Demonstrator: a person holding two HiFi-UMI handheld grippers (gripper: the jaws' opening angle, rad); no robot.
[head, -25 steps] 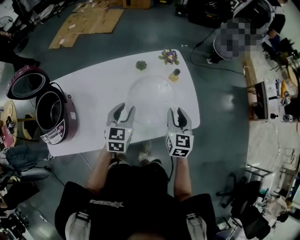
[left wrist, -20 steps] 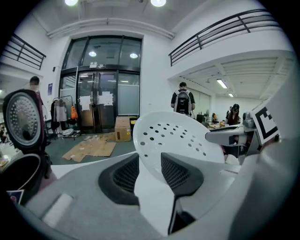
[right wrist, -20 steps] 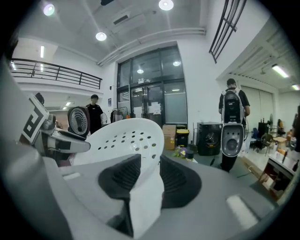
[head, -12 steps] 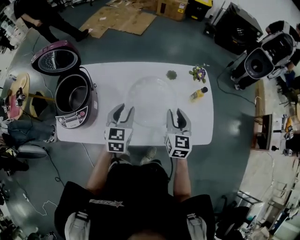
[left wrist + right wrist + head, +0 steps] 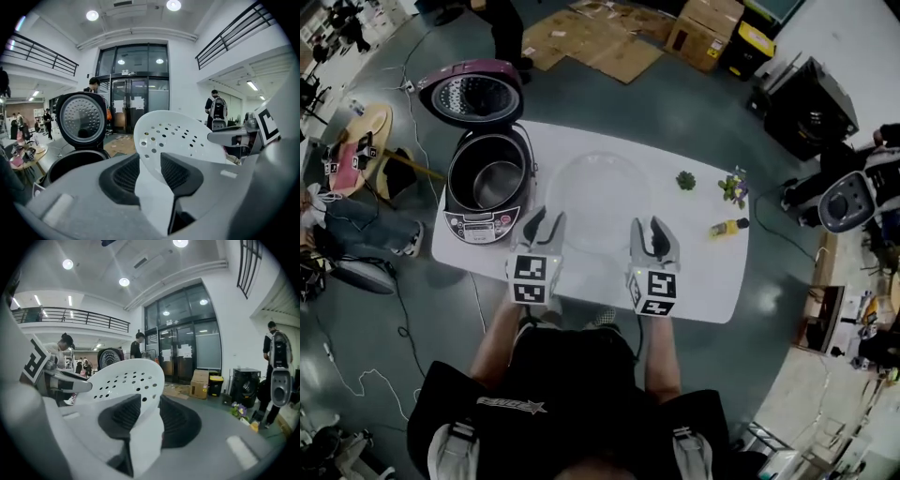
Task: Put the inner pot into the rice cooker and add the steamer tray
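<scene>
Steamer tray (image 5: pixel 602 202), round perforated white plastic, rim clamped between ribbed black pads (image 5: pixel 126 173) of left gripper (image 5: pixel 546 221), right gripper (image 5: pixel 654 226)

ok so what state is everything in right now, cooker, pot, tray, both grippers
rice cooker: open, lid swung right back
inner pot: already seated in the rice cooker
steamer tray: held by its rim on two sides, not yet in the rice cooker
left gripper: shut on the steamer tray's rim
right gripper: shut on the opposite rim
</scene>
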